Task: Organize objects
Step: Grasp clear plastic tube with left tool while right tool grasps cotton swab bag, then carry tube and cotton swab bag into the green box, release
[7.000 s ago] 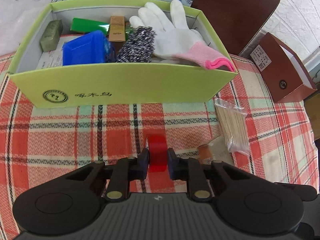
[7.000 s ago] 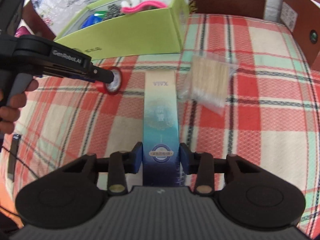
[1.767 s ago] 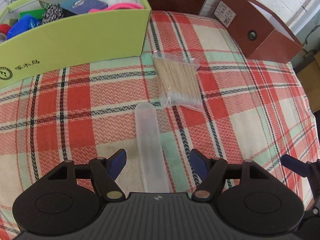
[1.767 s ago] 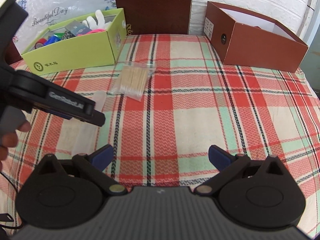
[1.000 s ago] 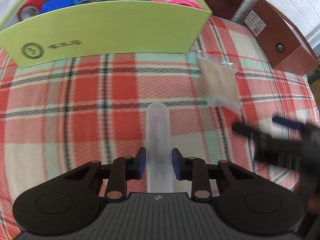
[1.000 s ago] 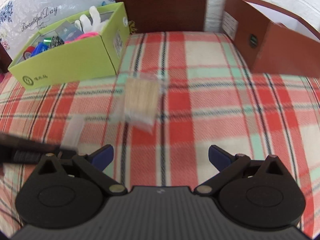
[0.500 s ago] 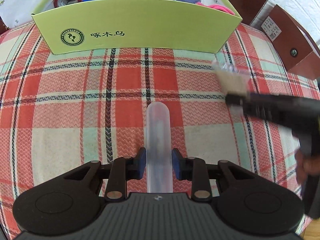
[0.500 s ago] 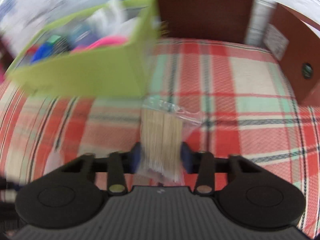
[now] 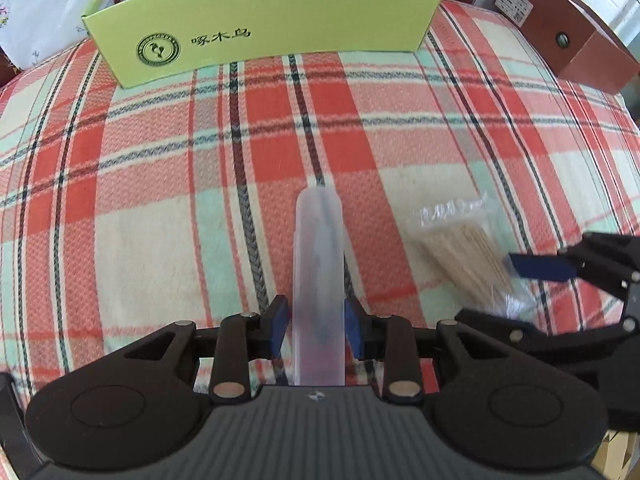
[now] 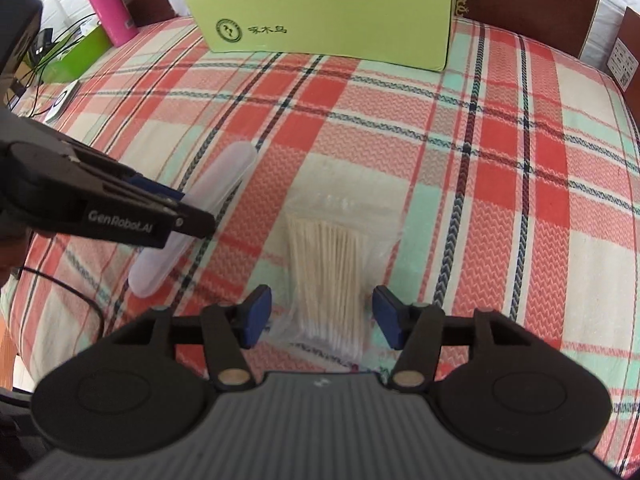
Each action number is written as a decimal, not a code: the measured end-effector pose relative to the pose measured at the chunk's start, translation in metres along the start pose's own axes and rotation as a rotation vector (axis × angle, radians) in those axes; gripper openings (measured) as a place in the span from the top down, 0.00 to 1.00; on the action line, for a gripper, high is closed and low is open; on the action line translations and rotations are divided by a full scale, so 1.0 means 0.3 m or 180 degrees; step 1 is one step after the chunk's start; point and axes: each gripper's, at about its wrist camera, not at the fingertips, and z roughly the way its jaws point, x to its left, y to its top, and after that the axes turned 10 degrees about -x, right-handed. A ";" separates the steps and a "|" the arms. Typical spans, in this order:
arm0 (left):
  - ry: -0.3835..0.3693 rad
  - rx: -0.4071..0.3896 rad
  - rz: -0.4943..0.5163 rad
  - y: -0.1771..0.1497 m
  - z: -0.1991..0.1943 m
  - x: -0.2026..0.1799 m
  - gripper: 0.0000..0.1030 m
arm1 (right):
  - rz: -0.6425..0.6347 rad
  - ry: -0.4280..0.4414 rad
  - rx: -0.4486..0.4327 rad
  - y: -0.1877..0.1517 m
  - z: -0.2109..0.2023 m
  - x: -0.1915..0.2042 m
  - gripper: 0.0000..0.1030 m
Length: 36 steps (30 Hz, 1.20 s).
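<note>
Pads of my left gripper (image 9: 317,327): clamped on a translucent frosted plastic tube case (image 9: 318,280), held over the red plaid tablecloth (image 9: 160,200). My right gripper (image 10: 322,320): jaws opening, straddling a clear bag of wooden cotton swabs (image 10: 334,268) without pressing it. Beyond: lime-green cardboard box (image 10: 332,28), part-filled.

Frosted translucent plastic case (image 9: 318,264), clear glossy bag of wooden sticks (image 10: 334,264), woven plaid cloth (image 9: 160,184), matt green cardboard box (image 9: 280,20).
</note>
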 end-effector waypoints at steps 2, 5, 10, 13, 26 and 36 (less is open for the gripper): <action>0.0005 0.0004 0.0009 -0.011 -0.002 -0.001 0.68 | 0.0003 -0.0009 -0.0004 -0.005 -0.004 0.005 0.46; 0.0020 0.0002 0.0005 -0.015 -0.001 -0.001 0.68 | 0.0045 -0.0026 0.0017 -0.013 0.003 0.001 0.46; 0.0025 -0.0012 -0.0022 -0.008 0.006 -0.007 0.63 | 0.0112 -0.0101 0.0009 0.004 0.029 -0.010 0.56; 0.0005 0.0007 0.0033 -0.009 -0.004 -0.005 0.72 | -0.0067 -0.0127 0.0041 0.002 0.024 0.010 0.76; -0.0073 -0.0343 -0.0353 0.029 -0.183 0.076 0.72 | 0.0018 0.0260 -0.0282 0.092 -0.107 0.086 0.81; -0.0016 -0.0793 -0.0530 0.144 -0.312 0.144 0.72 | 0.0006 0.0315 -0.0697 0.276 -0.161 0.093 0.81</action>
